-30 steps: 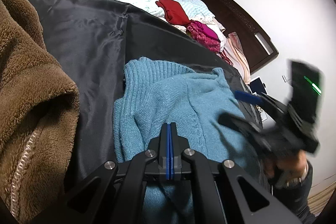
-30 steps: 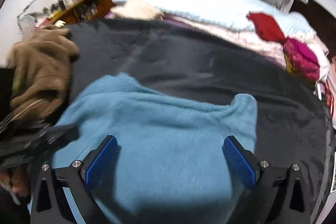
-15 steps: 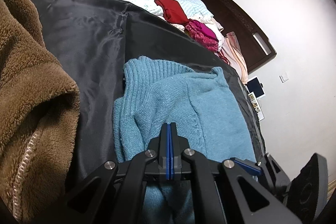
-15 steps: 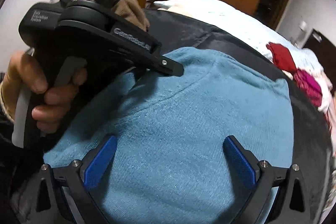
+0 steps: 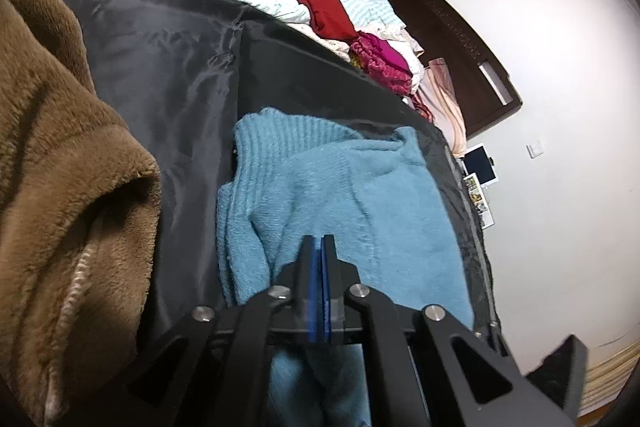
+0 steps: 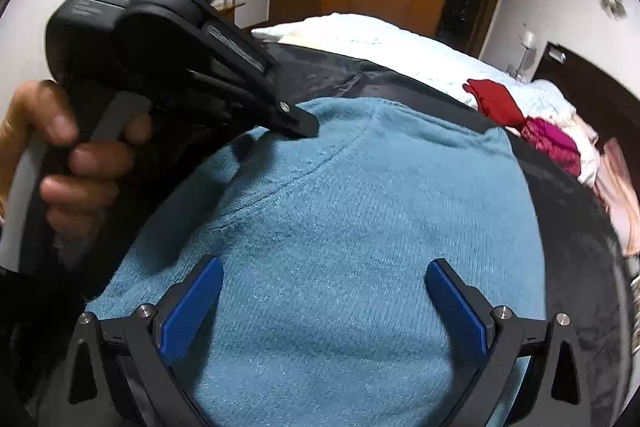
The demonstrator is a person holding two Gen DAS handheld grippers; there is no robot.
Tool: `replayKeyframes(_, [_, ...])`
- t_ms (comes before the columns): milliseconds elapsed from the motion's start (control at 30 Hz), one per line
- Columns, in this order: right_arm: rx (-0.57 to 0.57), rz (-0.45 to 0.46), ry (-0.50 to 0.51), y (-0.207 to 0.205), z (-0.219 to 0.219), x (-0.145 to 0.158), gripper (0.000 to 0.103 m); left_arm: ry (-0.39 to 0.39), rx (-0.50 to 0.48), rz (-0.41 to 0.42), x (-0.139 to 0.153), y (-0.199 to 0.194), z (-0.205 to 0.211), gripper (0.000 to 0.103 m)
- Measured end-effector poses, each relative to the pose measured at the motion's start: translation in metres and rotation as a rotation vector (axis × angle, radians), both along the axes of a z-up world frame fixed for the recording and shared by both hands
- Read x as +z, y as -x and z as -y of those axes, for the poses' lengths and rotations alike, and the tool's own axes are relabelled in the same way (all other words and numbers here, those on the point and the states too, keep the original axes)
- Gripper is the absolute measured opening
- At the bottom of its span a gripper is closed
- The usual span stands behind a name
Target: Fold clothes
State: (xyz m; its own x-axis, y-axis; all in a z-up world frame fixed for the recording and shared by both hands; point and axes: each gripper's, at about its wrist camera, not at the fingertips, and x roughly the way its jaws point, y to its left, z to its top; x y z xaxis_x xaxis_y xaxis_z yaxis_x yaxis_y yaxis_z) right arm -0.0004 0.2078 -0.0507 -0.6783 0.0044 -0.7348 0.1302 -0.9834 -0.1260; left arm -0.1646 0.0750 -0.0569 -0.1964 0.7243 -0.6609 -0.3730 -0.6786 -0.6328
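Right gripper [image 6: 320, 291] nearer; one sweater [image 6: 340, 227]; perhaps two garments [image 6: 520, 119]

My left hand-held gripper [image 5: 319, 247] is matte black, its two slim fingers lined with blue pads and carried on angular linkage arms studded with round silver screw heads. My right hand-held gripper [image 6: 324, 291] has the same black frame with triangular cut-outs, silver screws at the joints and long ribbed blue pads [image 6: 192, 307] on the inner faces of its fingers. From the right camera I see the left unit's bulky black body with a pale printed label strip along its side, a grey trigger lever and a striped woven strap on top, with my hand [image 6: 72, 163] around its grip.
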Motion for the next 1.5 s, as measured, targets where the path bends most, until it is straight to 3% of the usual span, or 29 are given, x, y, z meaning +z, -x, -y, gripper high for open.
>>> replayKeyframes(100, [-0.002,0.010,0.002,0.002,0.000,0.001,0.103,0.023,0.016,-0.032,0.011,-0.004,0.005,0.016])
replayKeyframes(167, [-0.001,0.009,0.004,0.002,0.000,0.001,0.103,0.066,0.044,-0.059,0.015,-0.004,0.008,0.068])
replayKeyframes(233, [-0.001,0.007,0.007,0.001,0.000,0.001,0.103,0.071,0.069,-0.066,0.015,-0.002,0.015,0.078])
replayKeyframes(333, [-0.003,-0.001,0.010,0.000,0.001,0.000,0.103,0.022,0.059,-0.014,0.009,0.002,0.019,0.078])
replayKeyframes(667, [-0.002,-0.012,0.019,0.000,0.001,-0.002,0.103,0.107,-0.007,0.016,-0.013,0.000,-0.003,0.080])
replayKeyframes(1100, [0.014,-0.018,0.036,-0.001,-0.002,-0.002,0.103,-0.002,-0.041,0.051,-0.020,-0.001,-0.008,0.084])
replayKeyframes(1400, [0.016,-0.023,0.038,-0.001,-0.002,-0.003,0.103,0.039,-0.075,0.000,-0.018,-0.009,-0.022,0.084])
replayKeyframes(1500, [0.023,-0.027,0.057,-0.003,-0.005,-0.001,0.103,0.015,-0.078,0.008,-0.019,-0.008,-0.022,0.084])
